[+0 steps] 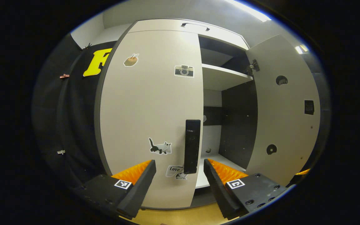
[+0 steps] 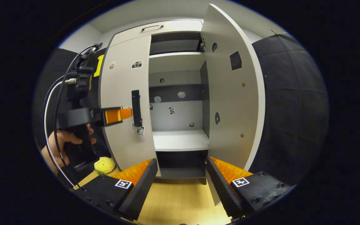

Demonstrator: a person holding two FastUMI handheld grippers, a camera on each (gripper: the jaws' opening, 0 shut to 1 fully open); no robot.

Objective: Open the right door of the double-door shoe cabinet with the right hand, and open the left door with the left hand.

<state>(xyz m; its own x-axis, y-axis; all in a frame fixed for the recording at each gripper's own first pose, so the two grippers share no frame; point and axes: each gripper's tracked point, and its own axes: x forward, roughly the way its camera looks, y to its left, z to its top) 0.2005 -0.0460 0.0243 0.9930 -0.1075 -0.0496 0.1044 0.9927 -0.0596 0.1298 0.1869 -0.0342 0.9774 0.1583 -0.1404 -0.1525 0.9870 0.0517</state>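
The shoe cabinet's left door [image 1: 150,112] is closed, pale grey with stickers and a black vertical handle [image 1: 192,146] near its right edge. My left gripper [image 1: 179,170] is open, its fingers either side of the lower end of that handle, a little short of it. The right door [image 1: 284,112] stands swung wide open, showing white shelves [image 1: 222,76] inside. In the right gripper view the open right door [image 2: 233,93] is ahead on the right, and my right gripper [image 2: 181,170] is open and holds nothing. There the left gripper [image 2: 117,115], held by a hand [image 2: 62,137], reaches toward the black handle [image 2: 136,108].
A yellow plush toy [image 2: 104,165] lies on the wooden floor [image 2: 173,203] at the cabinet's left foot. A white cable [image 2: 47,125] trails from the other hand's gripper. Black cloth walls flank the cabinet on both sides.
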